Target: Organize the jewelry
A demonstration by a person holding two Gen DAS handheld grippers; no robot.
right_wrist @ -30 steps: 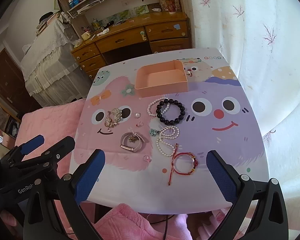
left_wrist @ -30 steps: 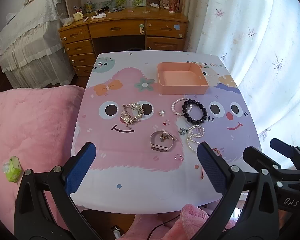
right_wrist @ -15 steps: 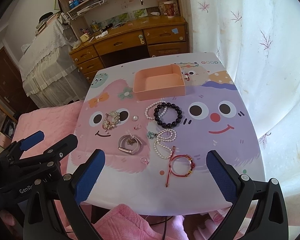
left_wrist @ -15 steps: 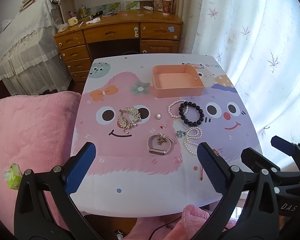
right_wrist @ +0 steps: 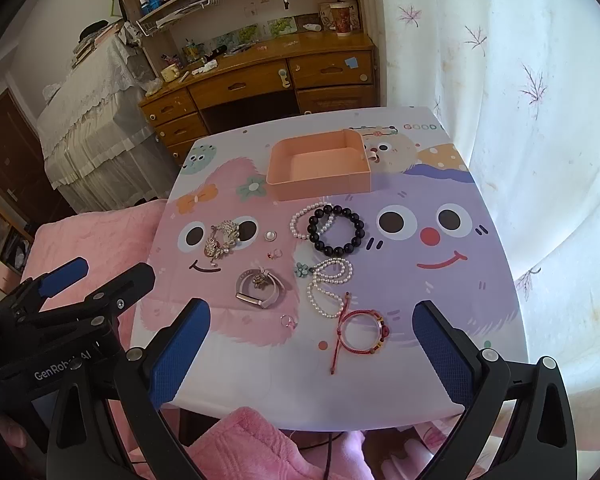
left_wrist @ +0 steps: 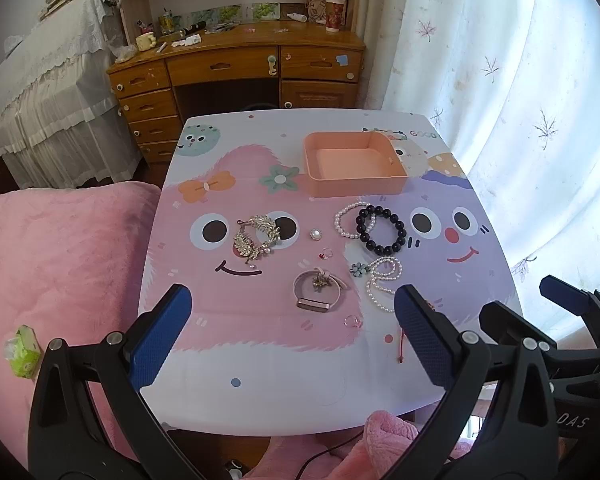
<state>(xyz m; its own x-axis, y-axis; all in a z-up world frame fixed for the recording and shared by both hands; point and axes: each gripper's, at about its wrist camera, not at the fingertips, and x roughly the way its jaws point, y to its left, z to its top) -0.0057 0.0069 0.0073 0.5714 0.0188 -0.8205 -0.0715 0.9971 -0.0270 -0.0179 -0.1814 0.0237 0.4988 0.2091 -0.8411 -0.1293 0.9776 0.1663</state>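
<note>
Jewelry spread loose on the cartoon table [left_wrist: 260, 392], below an empty pink tray [right_wrist: 318, 185].

I see the red cord bracelet [right_wrist: 362, 332] nearest me, tail pointing toward my edge; the pearl strand [right_wrist: 330, 286] runs lengthwise away toward the black bead bracelet [right_wrist: 336, 230]. My left gripper [left_wrist: 292, 336] and right gripper [right_wrist: 312, 350] hover spread wide, holding nothing.

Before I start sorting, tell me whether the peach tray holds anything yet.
Empty. Both wrist views show the peach tray with a bare floor, and all the jewelry, like the black bead bracelet, lies outside it on the table.
</note>
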